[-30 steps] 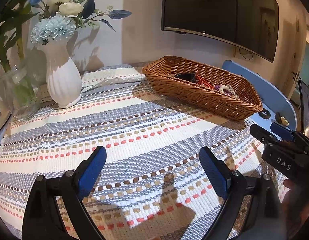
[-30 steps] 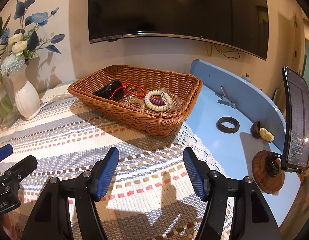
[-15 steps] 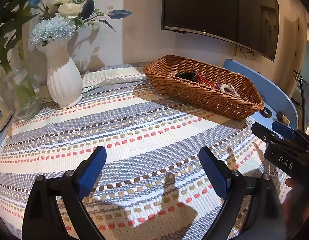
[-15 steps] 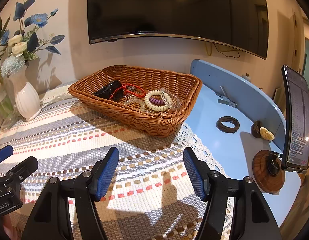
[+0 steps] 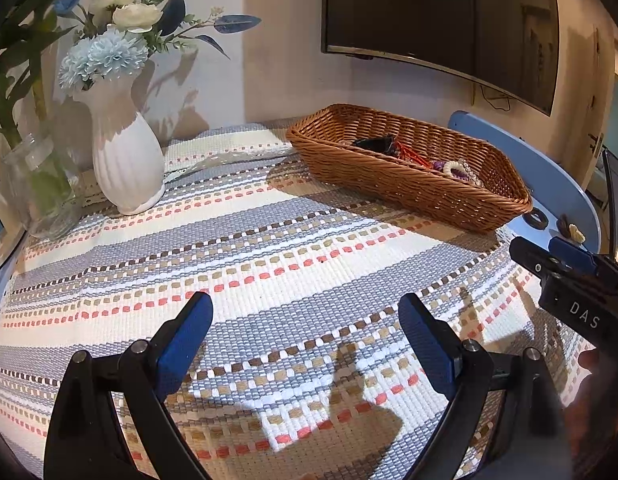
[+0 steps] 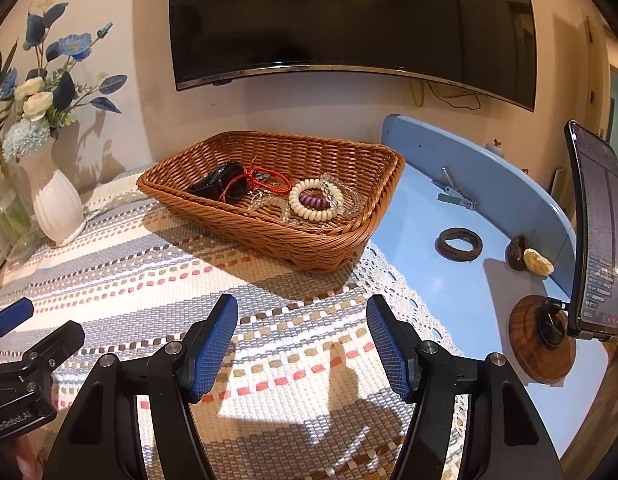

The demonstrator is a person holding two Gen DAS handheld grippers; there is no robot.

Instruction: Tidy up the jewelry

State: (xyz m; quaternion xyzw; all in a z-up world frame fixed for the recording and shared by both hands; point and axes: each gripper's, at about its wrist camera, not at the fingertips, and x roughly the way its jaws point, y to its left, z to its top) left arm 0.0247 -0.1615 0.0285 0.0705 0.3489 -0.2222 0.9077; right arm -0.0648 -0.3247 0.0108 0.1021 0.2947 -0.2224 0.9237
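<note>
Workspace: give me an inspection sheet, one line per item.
Surface: striped woven mat over a blue table.
Job's things: wicker basket holds a cream bead bracelet, red cord, dark item; brown ring lies on the table outside it.
Clutter: white vase, glass jar, phone on stand.
Grippers: left gripper and right gripper open, empty, over the mat.
Cables: wire under the TV.
Surroundings: wall-mounted TV.

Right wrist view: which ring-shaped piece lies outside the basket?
The dark brown ring, alone on the bare blue tabletop right of the wicker basket. The cream beaded bracelet lies inside it.
</note>
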